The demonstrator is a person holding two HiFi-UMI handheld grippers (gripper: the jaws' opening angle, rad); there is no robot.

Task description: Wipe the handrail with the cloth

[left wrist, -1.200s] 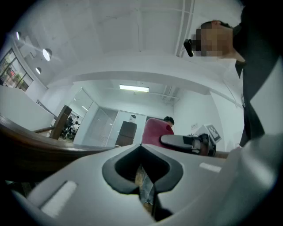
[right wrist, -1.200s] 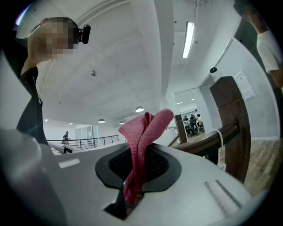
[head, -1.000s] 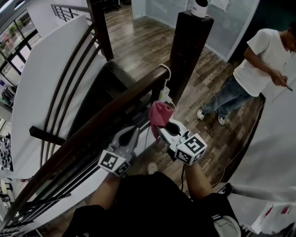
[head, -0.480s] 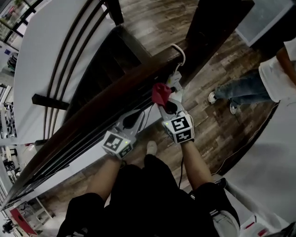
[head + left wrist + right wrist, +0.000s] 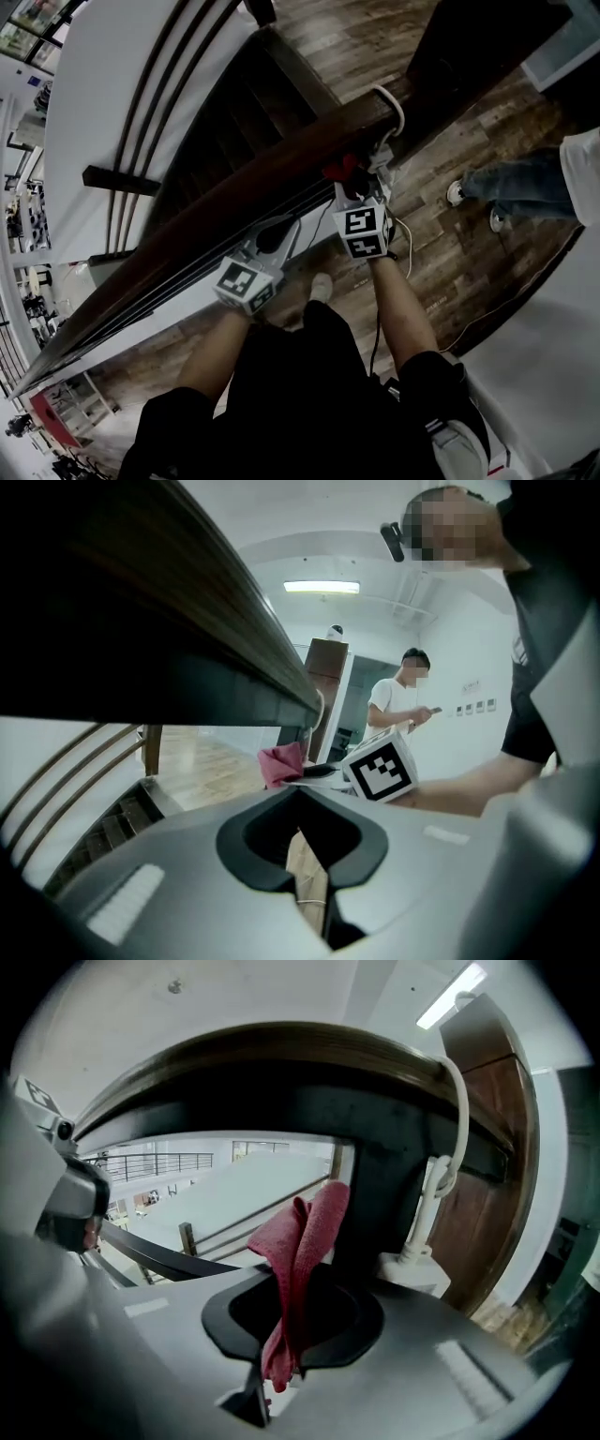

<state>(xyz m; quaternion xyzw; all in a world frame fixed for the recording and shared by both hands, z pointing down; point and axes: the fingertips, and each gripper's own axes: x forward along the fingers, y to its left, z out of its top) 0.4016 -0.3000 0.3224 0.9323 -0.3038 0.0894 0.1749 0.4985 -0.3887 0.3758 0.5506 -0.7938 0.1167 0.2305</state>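
The right gripper point(image 5: 352, 192) has its jaws closed on a folded red terry cloth point(image 5: 305, 1241), which stands up from the pinch in a loose crest and ends just under the near edge of the dark brown wooden handrail point(image 5: 234, 202) (whether the fabric actually touches the wood cannot be told from any view). The left gripper point(image 5: 305, 855) sits lower along the same rail, beside and slightly beneath it, with its jaws drawn almost together, so that only a thin slit shows between them and nothing is held there. Both marker cubes face upward in the head view, with the person's forearms running back to dark clothing. A white cable point(image 5: 397, 105) loops over the rail's upper end beside a dark square post point(image 5: 487, 1157). Beyond the rail a stairwell with curved dark balusters drops away, and on the brown plank floor point(image 5: 441, 253) to the right stands a second person in blue jeans point(image 5: 516, 183).
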